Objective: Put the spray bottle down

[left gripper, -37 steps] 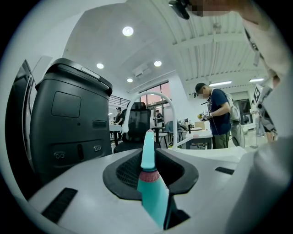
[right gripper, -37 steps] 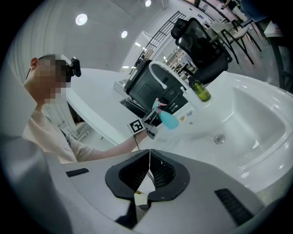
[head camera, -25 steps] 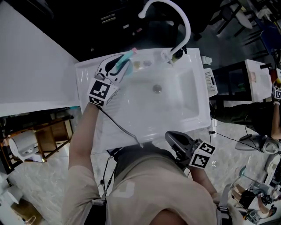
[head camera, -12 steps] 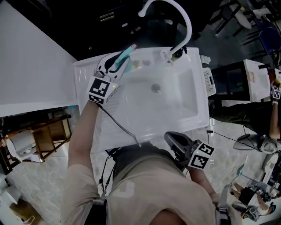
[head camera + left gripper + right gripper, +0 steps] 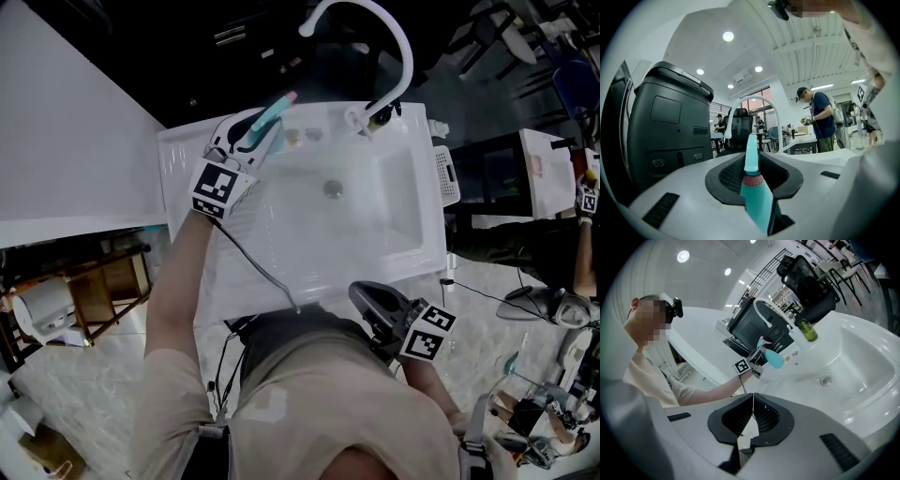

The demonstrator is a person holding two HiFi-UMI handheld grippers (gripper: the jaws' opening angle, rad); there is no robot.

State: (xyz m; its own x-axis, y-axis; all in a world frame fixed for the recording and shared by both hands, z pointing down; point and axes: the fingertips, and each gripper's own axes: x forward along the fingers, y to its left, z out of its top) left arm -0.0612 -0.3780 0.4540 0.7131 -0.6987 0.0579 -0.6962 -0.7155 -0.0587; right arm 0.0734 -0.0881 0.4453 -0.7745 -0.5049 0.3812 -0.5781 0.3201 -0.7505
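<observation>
The left hand-held gripper point(image 5: 251, 139) is clamped on the teal spray bottle point(image 5: 272, 114), whose nozzle points away past the jaws. It holds the bottle over the rear corner of the white sink point(image 5: 427, 187), at about 10 o'clock from the drain point(image 5: 332, 188). The right hand-held gripper point(image 5: 373, 300) hangs at the sink's front edge, about 5 o'clock from the drain, its jaws pressed together with nothing between them.
</observation>
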